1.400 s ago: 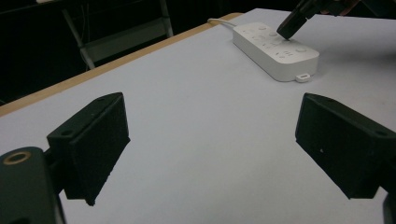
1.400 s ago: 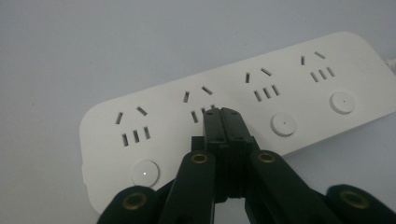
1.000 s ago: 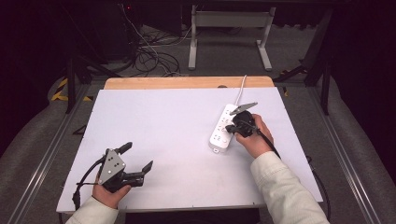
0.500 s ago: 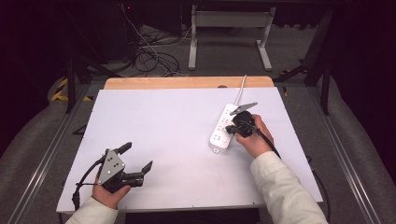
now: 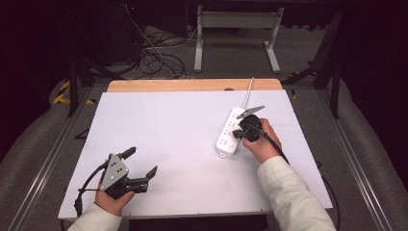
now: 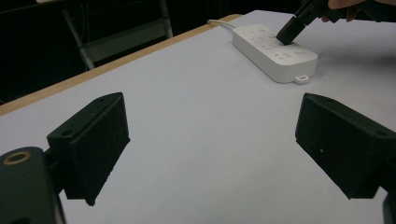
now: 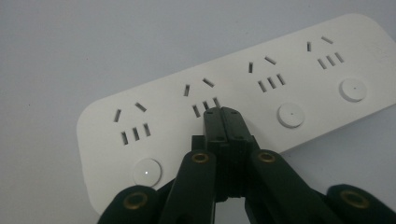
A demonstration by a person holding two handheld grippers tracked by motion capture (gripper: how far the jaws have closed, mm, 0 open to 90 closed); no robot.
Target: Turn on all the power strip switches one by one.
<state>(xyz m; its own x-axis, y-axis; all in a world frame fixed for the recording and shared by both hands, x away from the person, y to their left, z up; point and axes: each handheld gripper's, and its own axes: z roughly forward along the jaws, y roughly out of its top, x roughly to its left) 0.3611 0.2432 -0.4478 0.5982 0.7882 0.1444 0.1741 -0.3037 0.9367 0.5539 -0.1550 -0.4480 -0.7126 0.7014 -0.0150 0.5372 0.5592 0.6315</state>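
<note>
A white power strip (image 5: pixel 230 131) lies on the right half of the white table, its cord running off toward the far edge. Seen close up, the power strip (image 7: pixel 243 93) has several socket groups, each with a round button. My right gripper (image 7: pixel 223 114) is shut with nothing between its jaws, and its tips rest on the strip just below the second socket group. From above, the right gripper (image 5: pixel 237 132) points down onto the strip. My left gripper (image 5: pixel 142 161) stands open near the front left of the table, nothing between its fingers (image 6: pixel 91 142). Across the table it sees the strip (image 6: pixel 275 51).
The table (image 5: pixel 159 125) has a wooden strip along its far edge. Beyond it are cables on the floor and a metal stand. Rails run along both sides of the table.
</note>
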